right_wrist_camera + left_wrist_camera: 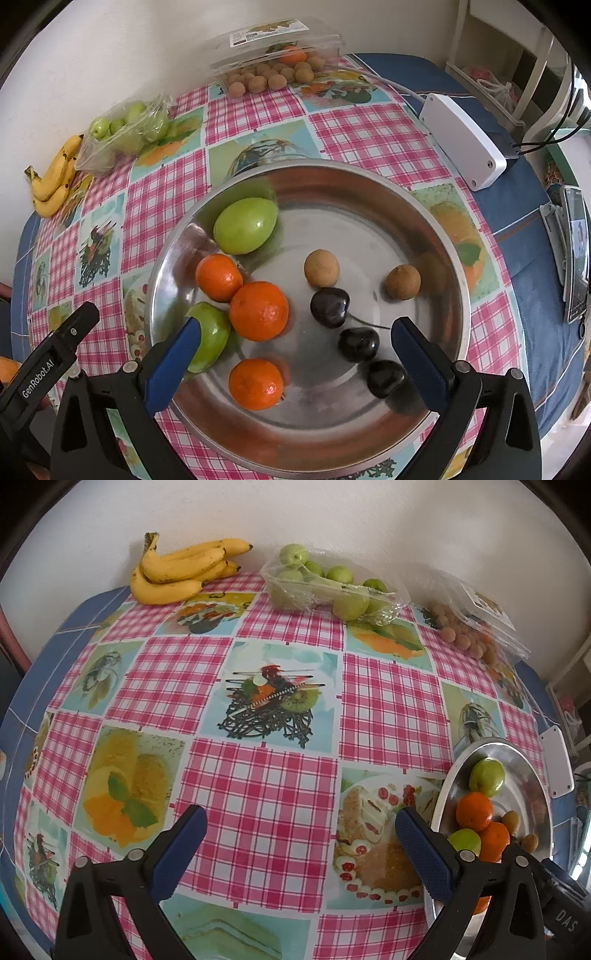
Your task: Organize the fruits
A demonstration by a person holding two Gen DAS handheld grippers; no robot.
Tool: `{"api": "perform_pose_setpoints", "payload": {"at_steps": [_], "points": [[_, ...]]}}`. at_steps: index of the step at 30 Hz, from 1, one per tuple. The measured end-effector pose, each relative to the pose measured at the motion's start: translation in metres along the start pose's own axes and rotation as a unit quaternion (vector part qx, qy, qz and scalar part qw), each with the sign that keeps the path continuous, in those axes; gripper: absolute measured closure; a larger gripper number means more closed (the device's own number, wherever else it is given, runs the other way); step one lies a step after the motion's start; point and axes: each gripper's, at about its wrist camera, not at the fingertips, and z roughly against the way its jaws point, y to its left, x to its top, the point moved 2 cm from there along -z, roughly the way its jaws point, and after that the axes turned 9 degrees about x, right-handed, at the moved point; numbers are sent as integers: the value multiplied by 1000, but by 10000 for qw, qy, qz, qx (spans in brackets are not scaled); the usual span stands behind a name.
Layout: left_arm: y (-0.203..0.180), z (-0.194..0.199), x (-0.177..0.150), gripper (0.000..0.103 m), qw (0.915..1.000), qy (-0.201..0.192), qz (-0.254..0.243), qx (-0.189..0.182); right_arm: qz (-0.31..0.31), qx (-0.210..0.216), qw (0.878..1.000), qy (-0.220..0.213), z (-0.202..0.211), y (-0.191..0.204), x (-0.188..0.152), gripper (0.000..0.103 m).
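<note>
A steel bowl (369, 192) sits on the checked tablecloth and holds three oranges (258, 311), two green fruits (245, 225), two brown longans (321, 268) and three dark cherries (329, 306). My right gripper (295, 336) hangs open just above the bowl, nothing between its fingers. My left gripper (301, 823) is open over the cloth, left of the bowl (447, 786). At the back lie a banana bunch (181, 568), a clear tray of green fruits (332, 585) and a clear box of longans (469, 635).
A white plastic box (461, 140) with a cable lies right of the bowl. A phone on a stand (576, 251) stands at the far right edge. A wall runs behind the table. The blue cloth edge (29, 686) marks the table's left side.
</note>
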Motion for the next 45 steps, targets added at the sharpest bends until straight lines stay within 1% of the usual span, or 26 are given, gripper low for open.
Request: {"api": "perform_pose_setpoints", "payload": {"at_steps": [6, 10, 17, 20, 23, 25, 28, 34, 37, 42, 45], "points": [[6, 4, -4, 0, 9998, -122, -60, -118, 51, 44, 9999, -103, 5, 4, -5, 1], [8, 7, -10, 0, 9995, -219, -244, -35, 136, 23, 9999, -71, 4, 9, -12, 1], [17, 14, -21, 0, 9986, -406, -319, -77, 398, -76, 9990, -207, 12, 24, -27, 1], [21, 20, -24, 0, 9983, -491, -294, -105, 461, -70, 9987, -192, 11, 29, -35, 1], [22, 25, -27, 0, 9975, -632, -309, 25, 506, -40, 9986, -171, 10, 33, -40, 1], [25, 26, -30, 0, 9969, -685, -297, 232, 559, -48, 9982, -196, 12, 37, -45, 1], [31, 24, -33, 0, 9969, -640, -210, 396, 619, -70, 9978, -227, 15, 39, -50, 1], [39, 20, -43, 0, 9977, -416, -224, 495, 606, -34, 9980, -176, 15, 37, -60, 1], [42, 23, -48, 0, 9979, -366, -220, 481, 603, -26, 9980, -182, 16, 36, -65, 1], [48, 28, -55, 0, 9978, -350, -278, 497, 598, -10, 9981, -175, 18, 33, -76, 1], [50, 34, -60, 0, 9973, -406, -349, 512, 551, 23, 9983, -204, 21, 30, -82, 1]]}}
